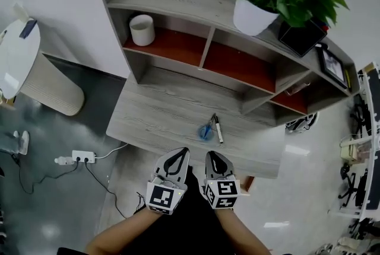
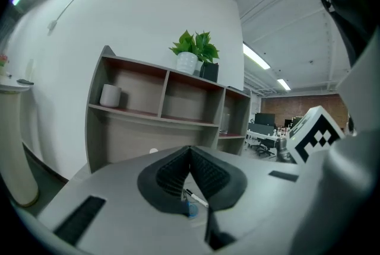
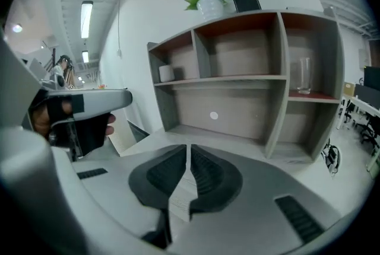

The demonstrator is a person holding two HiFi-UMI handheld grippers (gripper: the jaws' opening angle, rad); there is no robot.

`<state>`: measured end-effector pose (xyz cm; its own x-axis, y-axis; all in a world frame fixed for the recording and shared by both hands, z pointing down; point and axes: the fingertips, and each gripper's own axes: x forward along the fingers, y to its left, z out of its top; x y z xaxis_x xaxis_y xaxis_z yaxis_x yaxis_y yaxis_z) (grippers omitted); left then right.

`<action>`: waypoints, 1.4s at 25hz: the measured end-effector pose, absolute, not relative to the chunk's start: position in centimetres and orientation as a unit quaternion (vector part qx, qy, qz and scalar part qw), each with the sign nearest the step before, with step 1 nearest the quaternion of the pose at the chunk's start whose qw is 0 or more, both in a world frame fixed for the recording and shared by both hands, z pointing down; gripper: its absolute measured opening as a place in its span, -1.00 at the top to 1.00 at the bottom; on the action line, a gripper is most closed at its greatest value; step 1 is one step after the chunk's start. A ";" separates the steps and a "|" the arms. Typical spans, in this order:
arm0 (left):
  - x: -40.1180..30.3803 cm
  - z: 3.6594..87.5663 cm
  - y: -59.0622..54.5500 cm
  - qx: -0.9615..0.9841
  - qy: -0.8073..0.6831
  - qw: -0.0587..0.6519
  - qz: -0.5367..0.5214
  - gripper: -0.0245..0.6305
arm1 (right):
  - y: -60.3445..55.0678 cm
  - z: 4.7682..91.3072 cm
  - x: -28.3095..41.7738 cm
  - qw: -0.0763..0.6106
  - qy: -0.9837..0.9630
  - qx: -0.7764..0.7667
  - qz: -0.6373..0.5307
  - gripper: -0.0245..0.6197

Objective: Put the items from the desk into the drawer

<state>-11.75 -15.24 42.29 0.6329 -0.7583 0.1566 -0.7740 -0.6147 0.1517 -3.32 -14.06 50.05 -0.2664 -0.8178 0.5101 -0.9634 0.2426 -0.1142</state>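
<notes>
Near the front edge of the desk (image 1: 155, 107), the left gripper (image 1: 184, 151) and right gripper (image 1: 209, 155) are held with jaws closed, empty; a pen (image 1: 218, 128) and a blue item (image 1: 206, 131) are laid just beyond.

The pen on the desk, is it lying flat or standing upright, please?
Lying flat: the pen rests lengthwise on the desk beside a blue item.

A pen (image 1: 218, 128) with a white barrel and dark ends lies flat on the grey wooden desk (image 1: 154, 117), near the front edge, just beside a small blue item (image 1: 205, 131) on its left
</notes>
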 end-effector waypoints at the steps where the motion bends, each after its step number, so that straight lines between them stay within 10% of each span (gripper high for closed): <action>1: -11.3 42.7 -15.6 0.898 -0.425 0.104 0.043 0.89 | -14.7 51.0 -3.0 0.181 -0.766 0.579 0.215 0.87; 35: -13.9 47.6 -17.9 0.865 -0.467 0.163 0.080 0.89 | -23.1 73.7 1.9 0.319 -0.629 0.591 0.392 0.64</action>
<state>-13.93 -17.92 47.62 0.5504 -0.7823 0.2916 -0.8348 -0.5099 0.2078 1.93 -23.07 73.72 -0.0978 -0.4931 0.8644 -0.9932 -0.0062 -0.1159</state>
